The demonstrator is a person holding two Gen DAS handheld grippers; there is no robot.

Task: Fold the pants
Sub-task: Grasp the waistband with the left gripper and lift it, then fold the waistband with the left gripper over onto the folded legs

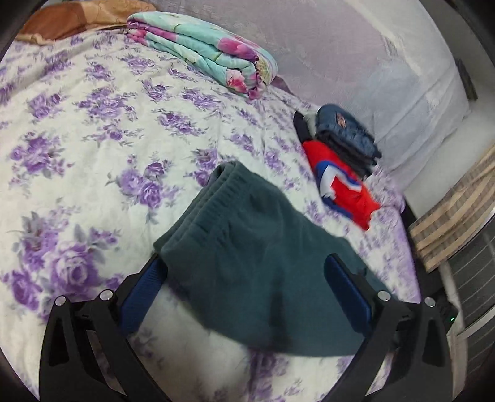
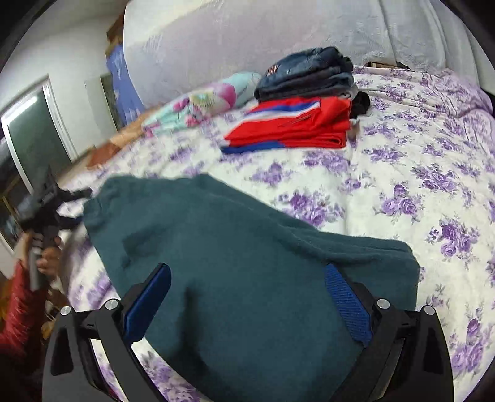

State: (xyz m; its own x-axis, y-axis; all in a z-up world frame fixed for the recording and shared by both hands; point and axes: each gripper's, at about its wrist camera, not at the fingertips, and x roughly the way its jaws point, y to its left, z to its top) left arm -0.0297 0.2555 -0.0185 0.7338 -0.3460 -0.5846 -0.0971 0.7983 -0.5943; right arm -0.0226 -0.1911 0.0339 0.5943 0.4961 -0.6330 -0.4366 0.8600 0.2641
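Note:
Dark teal pants lie folded in a thick pad on the purple-flowered bedsheet. My left gripper hovers over the near part of them, jaws wide, blue pads clear of the cloth. In the right wrist view the same pants fill the foreground. My right gripper stands over them just as wide, with the cloth under and between its fingers and nothing pinched. The left gripper shows blurred at the pants' far left edge, held by a hand with a red sleeve.
A stack of folded clothes, red striped garment under blue jeans, sits near the lace-covered headboard. A folded floral quilt and a brown pillow lie further back. The bed edge and a striped cloth are at the right.

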